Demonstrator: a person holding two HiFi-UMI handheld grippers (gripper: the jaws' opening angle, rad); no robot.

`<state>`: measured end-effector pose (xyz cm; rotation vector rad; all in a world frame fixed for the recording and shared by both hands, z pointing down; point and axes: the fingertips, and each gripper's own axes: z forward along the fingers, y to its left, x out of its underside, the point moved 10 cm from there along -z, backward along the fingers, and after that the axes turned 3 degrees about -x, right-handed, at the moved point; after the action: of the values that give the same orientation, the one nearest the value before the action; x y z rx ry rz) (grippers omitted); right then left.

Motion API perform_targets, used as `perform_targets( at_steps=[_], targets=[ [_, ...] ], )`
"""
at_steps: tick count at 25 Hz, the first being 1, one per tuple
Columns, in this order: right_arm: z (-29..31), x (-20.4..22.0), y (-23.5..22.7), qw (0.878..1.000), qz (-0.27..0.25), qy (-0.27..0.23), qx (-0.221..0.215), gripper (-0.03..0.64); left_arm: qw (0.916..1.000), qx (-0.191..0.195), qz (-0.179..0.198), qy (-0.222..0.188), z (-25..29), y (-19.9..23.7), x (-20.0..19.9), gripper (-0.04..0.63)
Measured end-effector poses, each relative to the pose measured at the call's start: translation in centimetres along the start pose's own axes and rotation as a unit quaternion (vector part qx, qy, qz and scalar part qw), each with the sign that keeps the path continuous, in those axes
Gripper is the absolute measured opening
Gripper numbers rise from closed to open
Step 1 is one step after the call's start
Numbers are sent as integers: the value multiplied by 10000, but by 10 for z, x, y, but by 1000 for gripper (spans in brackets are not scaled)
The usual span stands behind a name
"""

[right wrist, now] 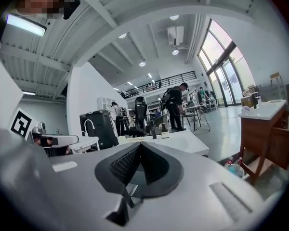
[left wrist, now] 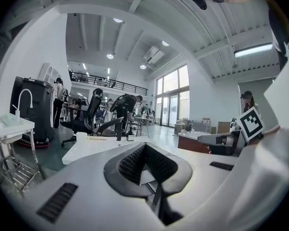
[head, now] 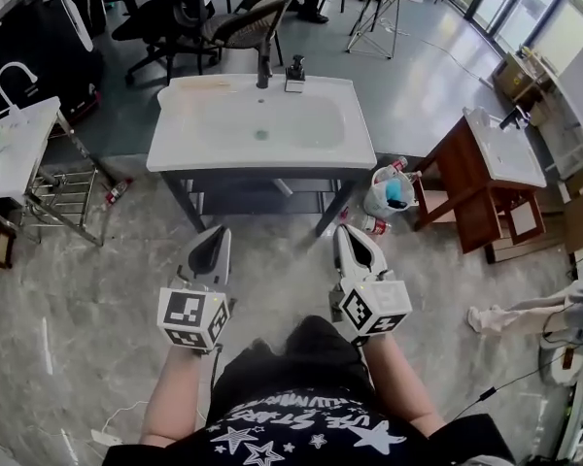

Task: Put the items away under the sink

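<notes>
A white sink (head: 260, 122) on a dark frame stands ahead of me, with a low shelf (head: 262, 200) under it. A white bucket (head: 388, 190) holding bottles sits on the floor at the sink's right leg. One loose bottle (head: 373, 225) lies beside the bucket, and another bottle (head: 116, 191) lies left of the sink. My left gripper (head: 217, 233) and right gripper (head: 347, 231) hover side by side above the floor in front of the sink, both shut and holding nothing. The left gripper (left wrist: 145, 146) and the right gripper (right wrist: 140, 145) each show their pads meeting, with the sink (left wrist: 94, 147) beyond.
A second sink on a wooden stand (head: 494, 169) is at the right. A white basin over a metal rack (head: 39, 175) is at the left. Office chairs (head: 235, 25) stand behind the sink. A cloth (head: 510, 313) and cables lie on the floor at the right.
</notes>
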<state>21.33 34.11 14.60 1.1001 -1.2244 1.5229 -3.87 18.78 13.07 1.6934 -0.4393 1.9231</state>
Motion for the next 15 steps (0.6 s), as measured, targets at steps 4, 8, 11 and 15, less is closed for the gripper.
perform_targets(
  at_steps=[4,8,11,15],
  targets=[
    [22,5,-15,9999,78,44,75,3,9999,69,30,124,20,8,3,9],
    [57,10,-30,9998,155,136,-36,3,9998,7,95,149,41,18,0,9],
    [91,5,-42,9995,233,141,-180,3,9997,-163,91,142,62,28,-6,9],
    [136,-11,-59,9987,197,184,-437,3,9992,-366,31,132,98,38,-17,8]
  ],
)
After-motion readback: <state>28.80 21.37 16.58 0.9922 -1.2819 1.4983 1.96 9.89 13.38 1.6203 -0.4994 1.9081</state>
